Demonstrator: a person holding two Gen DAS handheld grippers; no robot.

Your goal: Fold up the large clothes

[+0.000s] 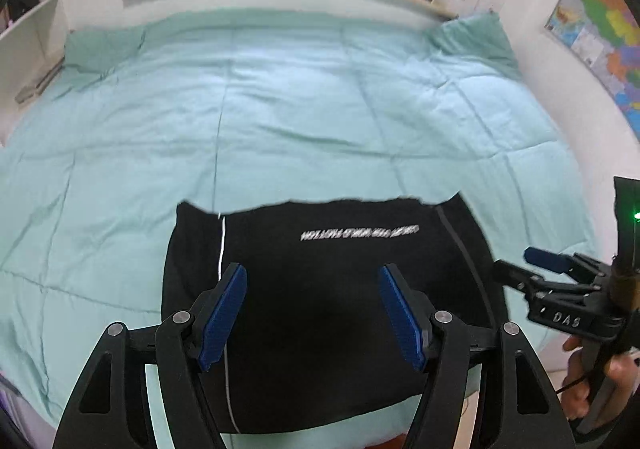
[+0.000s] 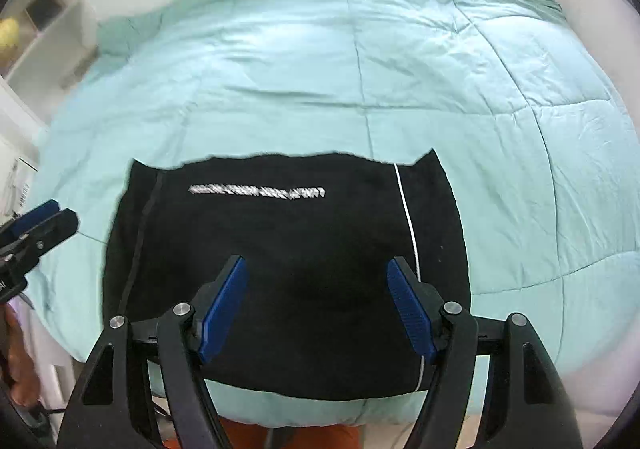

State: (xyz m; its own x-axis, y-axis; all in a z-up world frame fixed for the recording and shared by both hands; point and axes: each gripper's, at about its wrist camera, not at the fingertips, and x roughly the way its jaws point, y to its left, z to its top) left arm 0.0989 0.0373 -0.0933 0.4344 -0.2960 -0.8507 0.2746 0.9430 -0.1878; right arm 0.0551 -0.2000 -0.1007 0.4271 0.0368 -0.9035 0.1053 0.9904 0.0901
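Note:
A black garment (image 1: 320, 289) with a line of white lettering and a thin white stripe lies folded flat on the near edge of a bed; it also shows in the right wrist view (image 2: 288, 249). My left gripper (image 1: 314, 313) hangs above it, open and empty. My right gripper (image 2: 318, 305) also hangs above it, open and empty. The right gripper shows at the right edge of the left wrist view (image 1: 516, 265), held in a hand. The left gripper shows at the left edge of the right wrist view (image 2: 44, 221).
A wide mint-green quilt (image 1: 280, 109) covers the bed, with pillows at both far corners (image 1: 472, 37). A window is behind the headboard. A map (image 1: 600, 33) hangs on the right wall. White shelves (image 2: 44, 33) stand at the left.

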